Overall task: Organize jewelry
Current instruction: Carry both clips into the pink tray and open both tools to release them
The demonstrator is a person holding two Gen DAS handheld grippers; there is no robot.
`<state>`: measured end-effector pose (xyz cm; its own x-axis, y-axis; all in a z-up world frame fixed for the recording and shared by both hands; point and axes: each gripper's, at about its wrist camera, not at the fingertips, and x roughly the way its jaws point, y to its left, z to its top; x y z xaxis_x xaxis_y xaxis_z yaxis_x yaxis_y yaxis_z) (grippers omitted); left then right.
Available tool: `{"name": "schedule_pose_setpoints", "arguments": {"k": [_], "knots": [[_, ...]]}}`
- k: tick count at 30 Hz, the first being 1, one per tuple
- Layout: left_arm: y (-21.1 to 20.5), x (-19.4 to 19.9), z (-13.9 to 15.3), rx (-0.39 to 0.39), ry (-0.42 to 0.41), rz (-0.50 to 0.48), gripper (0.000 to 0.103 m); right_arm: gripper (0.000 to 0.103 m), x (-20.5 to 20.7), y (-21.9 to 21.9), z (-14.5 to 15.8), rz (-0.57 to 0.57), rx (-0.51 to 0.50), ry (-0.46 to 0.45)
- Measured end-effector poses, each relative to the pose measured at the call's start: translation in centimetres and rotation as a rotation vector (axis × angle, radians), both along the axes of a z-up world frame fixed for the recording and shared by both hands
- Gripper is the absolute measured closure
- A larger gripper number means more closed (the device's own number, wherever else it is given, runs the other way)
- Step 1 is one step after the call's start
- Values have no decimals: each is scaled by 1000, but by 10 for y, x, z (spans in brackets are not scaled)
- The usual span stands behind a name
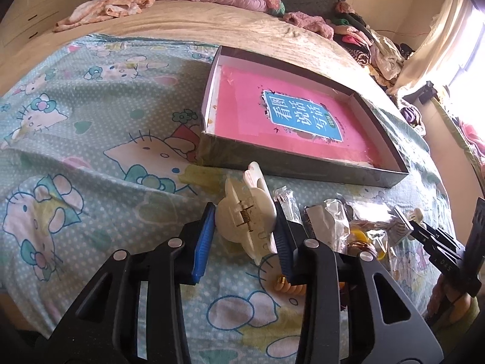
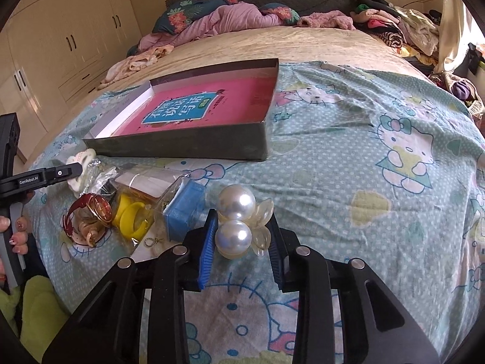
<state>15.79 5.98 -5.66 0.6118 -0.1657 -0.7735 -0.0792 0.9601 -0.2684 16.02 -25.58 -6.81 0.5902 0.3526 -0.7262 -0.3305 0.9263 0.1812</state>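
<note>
Mint-green cartoon-cat bedsheet (image 2: 363, 127) covers the bed and carries everything; it is soft and yielding, so nothing on it sits firmly.

Next in size, the shallow dark cardboard box (image 2: 188, 144) lined with a pink book cover lies at the upper middle of the right wrist view, and at the centre right of the left wrist view (image 1: 291, 166). Its walls look thin and light, so it would likely shift if pushed; it seems the likely place for the pieces.

A loose heap of jewelry lies just below the box at the lower left of the right wrist view: a blue rectangular case (image 2: 185, 209), a yellow plastic bangle (image 2: 132, 217), a red-and-gold wristwatch (image 2: 91, 215) and crinkly clear plastic bags (image 2: 142, 182). The bags look slippery and the watch floppy at its strap.

The left claw (image 1: 242, 239) is clenched on a cream plastic claw hair clip (image 1: 247, 221), its blue pads on the clip's flanks near the exposed spring. The clip is stiff, light and probably brittle at the teeth, so a hold on the body suits it.

The right claw (image 2: 241, 242) grasps a pearl-and-translucent-petal hair ornament (image 2: 238, 221) at the lower centre. The two pearls are smooth and round, likely to slip; the thin petals look fragile, so light pressure is wise.
</note>
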Motion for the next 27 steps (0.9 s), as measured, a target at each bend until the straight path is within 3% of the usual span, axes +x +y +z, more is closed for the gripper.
{"name": "schedule_pose_setpoints", "arguments": {"k": [14, 27], "knots": [[-1, -6, 41, 2, -81, -25, 74, 73, -1, -2, 43, 5, 35, -107], [4, 34, 55, 9, -111, -11, 74, 73, 36, 27, 62, 53, 49, -156]]}}
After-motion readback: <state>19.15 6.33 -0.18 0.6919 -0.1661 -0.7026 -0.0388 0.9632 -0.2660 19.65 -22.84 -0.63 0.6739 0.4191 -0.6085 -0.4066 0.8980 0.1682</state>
